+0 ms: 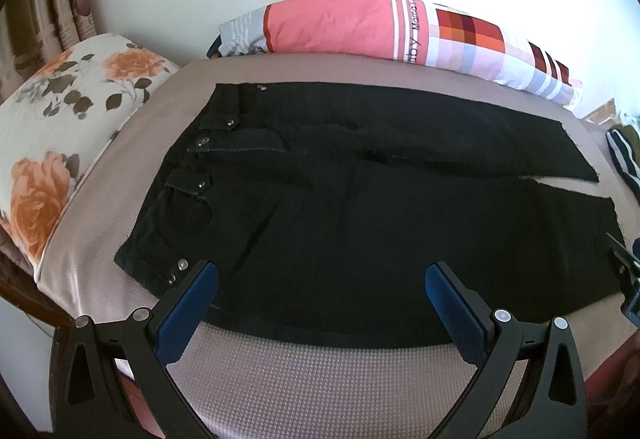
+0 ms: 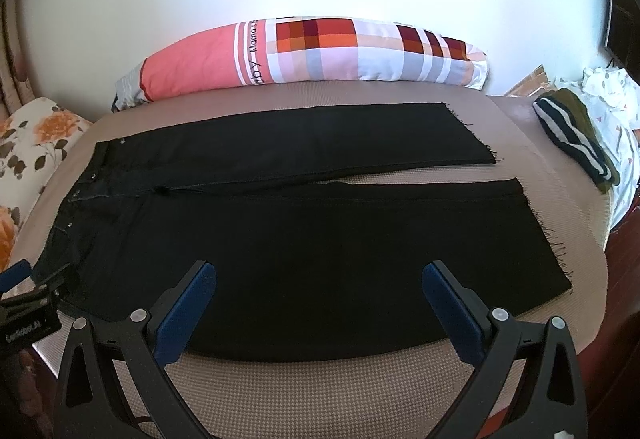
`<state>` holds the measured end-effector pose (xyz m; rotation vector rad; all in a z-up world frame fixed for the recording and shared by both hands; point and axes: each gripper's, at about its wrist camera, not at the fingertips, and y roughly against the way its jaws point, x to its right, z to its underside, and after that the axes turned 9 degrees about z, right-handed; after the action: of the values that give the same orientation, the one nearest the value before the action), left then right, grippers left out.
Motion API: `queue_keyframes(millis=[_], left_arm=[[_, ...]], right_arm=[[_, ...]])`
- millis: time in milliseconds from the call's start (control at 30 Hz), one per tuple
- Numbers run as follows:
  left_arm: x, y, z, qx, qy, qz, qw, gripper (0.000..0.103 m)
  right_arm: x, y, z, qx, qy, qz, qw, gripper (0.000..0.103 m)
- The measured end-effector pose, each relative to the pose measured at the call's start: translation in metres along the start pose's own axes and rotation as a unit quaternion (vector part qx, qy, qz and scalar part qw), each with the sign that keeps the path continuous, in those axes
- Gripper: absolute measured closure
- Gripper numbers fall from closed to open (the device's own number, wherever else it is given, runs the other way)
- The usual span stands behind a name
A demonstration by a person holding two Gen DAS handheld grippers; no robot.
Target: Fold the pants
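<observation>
Black pants (image 1: 360, 207) lie flat on a beige bed (image 1: 328, 379), waistband with metal snaps to the left, both legs running right to frayed hems. In the right wrist view the pants (image 2: 304, 247) show both legs side by side with a narrow gap between the hems. My left gripper (image 1: 322, 287) hovers open over the near edge by the waist end, nothing between its blue pads. My right gripper (image 2: 320, 285) is open above the near leg's front edge, also holding nothing. The left gripper's body (image 2: 28, 303) shows at the far left of the right wrist view.
A long pink and checked pillow (image 2: 320, 53) lies along the wall behind the pants. A floral pillow (image 1: 64, 135) sits at the left end. Striped dark clothes (image 2: 576, 135) and a white patterned sheet (image 2: 612, 99) lie to the right. The bed's bare near strip (image 2: 320, 391) is in front.
</observation>
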<state>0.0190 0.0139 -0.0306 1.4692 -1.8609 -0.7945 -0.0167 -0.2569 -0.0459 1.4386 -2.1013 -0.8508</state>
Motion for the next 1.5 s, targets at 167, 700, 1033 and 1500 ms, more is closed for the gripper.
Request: queue_keyframes(millis=[167,700,1033,1500], left_arm=[[-0.016,-0.004,-0.015,0.003,0.008,0.007,0.9999,0.000],[-0.164,-0.042,-0.137,-0.007,0.075,0.086,0.9934,0.005],[-0.244,-0.134,-0.193,-0.045,0.160,0.171,0.9712,0.030],[-0.308,-0.240,-0.211,-0.100,0.259,0.275,0.9205,0.072]], right_arm=[[0.002,-0.005,-0.007,0.002,-0.005,-0.030,1.000,0.000],[-0.021,-0.035,-0.061,-0.001,0.013,-0.142,0.990,0.000],[-0.046,-0.078,-0.093,-0.058,-0.008,-0.155,0.986,0.000],[-0.095,-0.131,-0.099,-0.115,-0.007,-0.144,0.983,0.000]])
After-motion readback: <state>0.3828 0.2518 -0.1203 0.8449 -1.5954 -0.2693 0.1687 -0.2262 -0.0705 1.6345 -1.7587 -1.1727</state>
